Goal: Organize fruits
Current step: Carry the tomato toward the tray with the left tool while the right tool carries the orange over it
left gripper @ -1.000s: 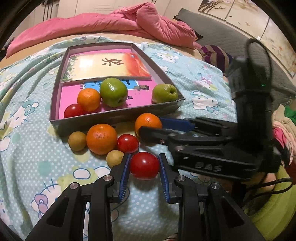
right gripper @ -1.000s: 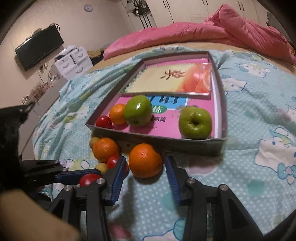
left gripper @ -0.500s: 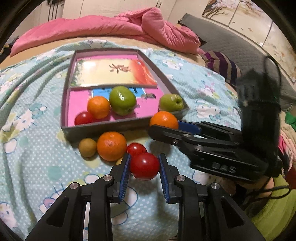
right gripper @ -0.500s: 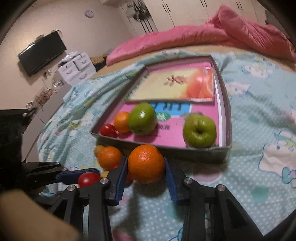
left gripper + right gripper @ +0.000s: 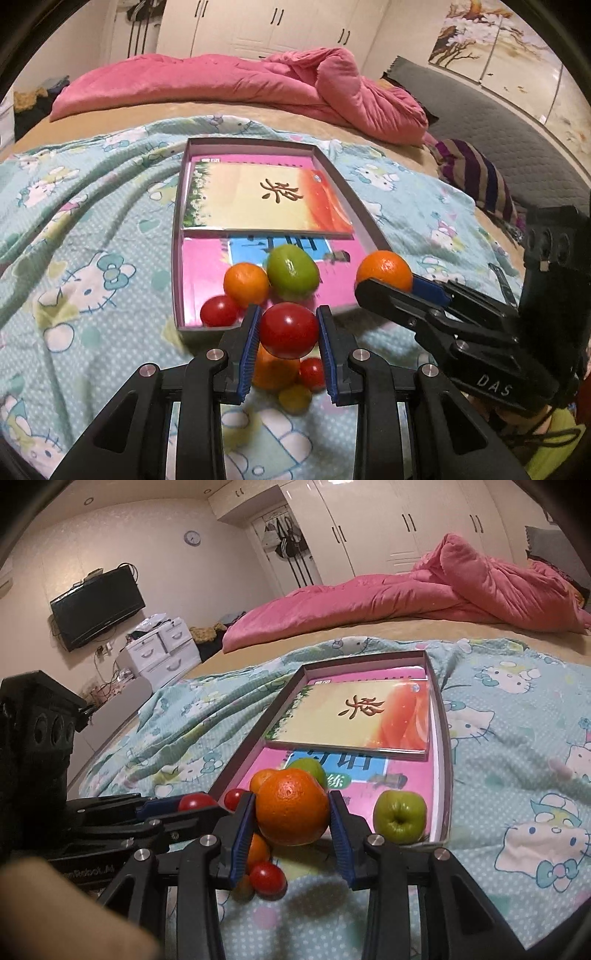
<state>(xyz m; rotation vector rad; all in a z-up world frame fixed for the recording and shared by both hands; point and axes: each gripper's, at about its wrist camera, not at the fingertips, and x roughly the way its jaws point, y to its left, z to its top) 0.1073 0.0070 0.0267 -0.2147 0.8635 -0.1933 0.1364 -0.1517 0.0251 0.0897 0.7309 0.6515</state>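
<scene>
both fruits are off the bed now. a second ago my left gripper (image 5: 289, 334) had its jaws either side of the red tomato (image 5: 289, 329) while it sat on the blanket; now the jaws are clenched on it and it hangs in the air just short of the near wall of the box (image 5: 207, 329). same on the other side: my right gripper (image 5: 291, 816) was open around the orange (image 5: 291, 806) a second ago, closed on it half a second back, and now carries it lifted, clamped between the blue pads, in front of the box's near edge.

both views have swung up with the lift, so i see far more of the room and the pink duvet (image 5: 236, 81) than before.

inside the box nothing has moved: a small tomato (image 5: 218, 311), a small orange (image 5: 246, 283) and a green apple (image 5: 292, 273) sit bunched at the near left, and a second green apple (image 5: 398, 816) sits near the right wall, all on the pink book (image 5: 203, 266).

left on the blanket (image 5: 92, 236), below my left jaws, are a large orange (image 5: 275, 365), a small red tomato (image 5: 312, 373) and a yellowish fruit (image 5: 294, 398).

i judge the pick done for both hands; what remains is carrying each fruit over the near wall and releasing it on open pink floor, likely the gap between the two apples. the two grippers are near each other, so i would watch for a clash.
</scene>
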